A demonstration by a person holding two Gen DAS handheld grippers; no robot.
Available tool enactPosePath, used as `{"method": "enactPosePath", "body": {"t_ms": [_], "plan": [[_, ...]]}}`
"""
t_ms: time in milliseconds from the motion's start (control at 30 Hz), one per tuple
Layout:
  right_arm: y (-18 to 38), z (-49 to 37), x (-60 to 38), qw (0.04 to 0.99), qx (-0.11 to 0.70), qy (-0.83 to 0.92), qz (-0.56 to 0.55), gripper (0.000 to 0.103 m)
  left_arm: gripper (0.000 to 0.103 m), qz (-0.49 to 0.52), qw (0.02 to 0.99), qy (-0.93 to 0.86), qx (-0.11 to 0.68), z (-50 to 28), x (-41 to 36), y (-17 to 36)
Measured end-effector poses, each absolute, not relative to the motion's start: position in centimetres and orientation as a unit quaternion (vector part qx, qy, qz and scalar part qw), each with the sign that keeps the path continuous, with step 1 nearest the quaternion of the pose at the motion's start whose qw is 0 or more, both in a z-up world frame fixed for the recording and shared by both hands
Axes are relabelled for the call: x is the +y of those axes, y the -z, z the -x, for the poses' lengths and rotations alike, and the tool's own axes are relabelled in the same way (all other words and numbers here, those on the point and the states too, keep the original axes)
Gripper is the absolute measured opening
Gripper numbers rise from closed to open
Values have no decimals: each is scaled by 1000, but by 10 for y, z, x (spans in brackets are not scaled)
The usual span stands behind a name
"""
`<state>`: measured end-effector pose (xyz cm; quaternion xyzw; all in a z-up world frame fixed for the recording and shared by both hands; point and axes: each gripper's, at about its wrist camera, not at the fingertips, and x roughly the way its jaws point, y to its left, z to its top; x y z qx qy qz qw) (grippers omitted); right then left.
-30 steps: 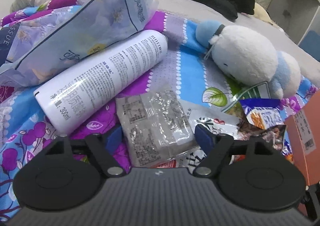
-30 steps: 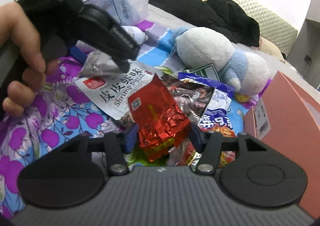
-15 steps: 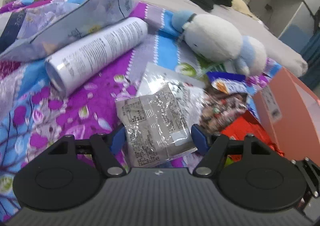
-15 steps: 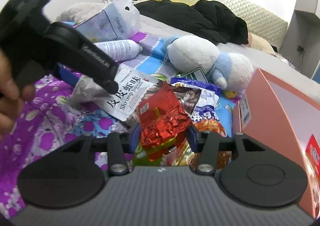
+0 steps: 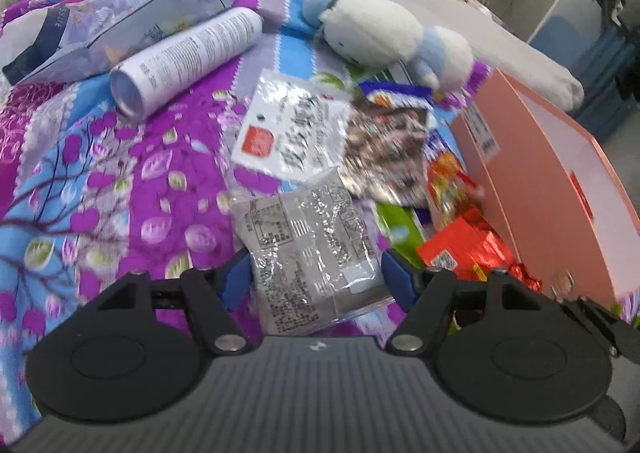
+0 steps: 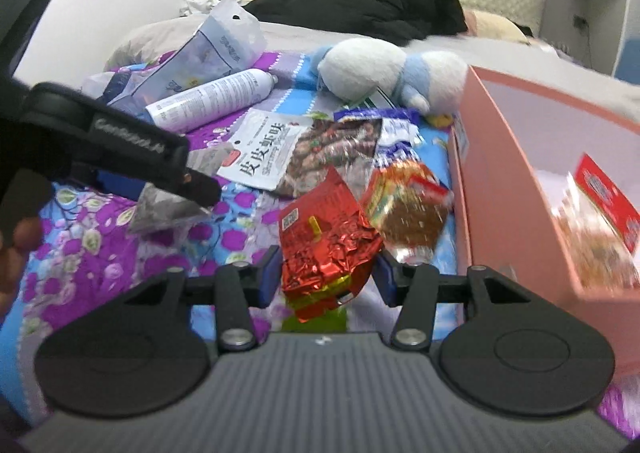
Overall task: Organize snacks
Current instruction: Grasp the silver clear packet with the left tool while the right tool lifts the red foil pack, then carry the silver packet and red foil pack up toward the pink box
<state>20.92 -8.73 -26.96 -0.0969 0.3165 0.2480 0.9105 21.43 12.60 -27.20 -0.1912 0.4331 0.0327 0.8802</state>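
Left tongs [image 5: 316, 273] are grasping the silver pack [image 5: 308, 253], right tongs [image 6: 326, 273] the red pack [image 6: 324, 237]; both should be clearing the box [image 6: 516, 157] wall before releasing.

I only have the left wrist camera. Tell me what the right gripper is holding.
Observer: The right gripper is shut on a red foil packet, close beside the pink box.
Operator: Report what is inside that box. I can't make out its contents.
Observer: A red-and-white snack pack lies in it, though it is blurred.
Operator: Now say whether my silver packet clears the bedspread.
Observer: In the right wrist view the silver packet hangs from the left gripper and appears to be above the bedspread, not resting on it.
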Motion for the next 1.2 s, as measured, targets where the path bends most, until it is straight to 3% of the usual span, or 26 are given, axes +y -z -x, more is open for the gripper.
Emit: {"method": "enactPosePath", "body": {"t_ms": [467,700,800,900,933,1200], "plan": [[270,-157,-132,903,370,-220,-1,51,74,163,856,1,491,-140,85,275],[288,-149,-123,896,386,-220,14,53,74,140,855,-28,498,-129,87,287],[294,-149,-122,888,398,-229,15,58,74,157,851,-35,500,-125,95,287],[295,-145,-121,888,397,-230,20,74,77,183,848,-37,496,-121,103,286],[294,-145,-122,890,393,-230,21,81,82,190,847,-38,495,-120,105,285],[297,-135,-117,899,350,-250,90,82,84,205,845,-56,490,-112,106,282]]}}
